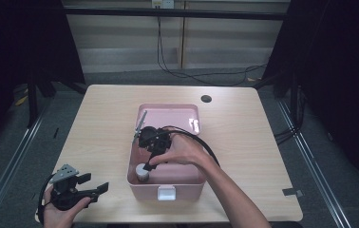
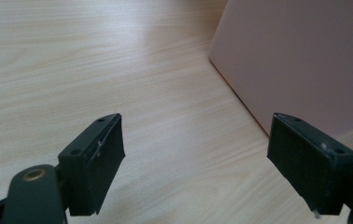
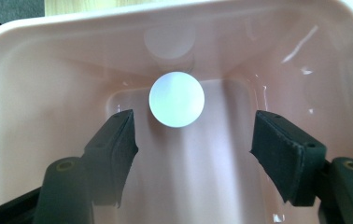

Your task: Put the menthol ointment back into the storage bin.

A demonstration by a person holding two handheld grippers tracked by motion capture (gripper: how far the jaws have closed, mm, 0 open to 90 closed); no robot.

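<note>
Right gripper [image 3: 193,154]: I held its fingers released inside the pink plastic bin [image 3: 48,93], near the white round-topped container [image 3: 176,99]. Left gripper [image 2: 195,163]: fingers released over the light wooden desk [image 2: 95,70].

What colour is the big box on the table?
The box is pale pink; the high view shows it best.

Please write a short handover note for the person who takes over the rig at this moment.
Right gripper: open, inside the pink plastic bin, jaws on either side of the small white round-topped object near the bin's front wall, not gripping.
Left gripper: open, holding nothing, over the light wooden table left of the bin.
Done: the reach into the bin.
Left: probably close on the white object and lift it.
</note>
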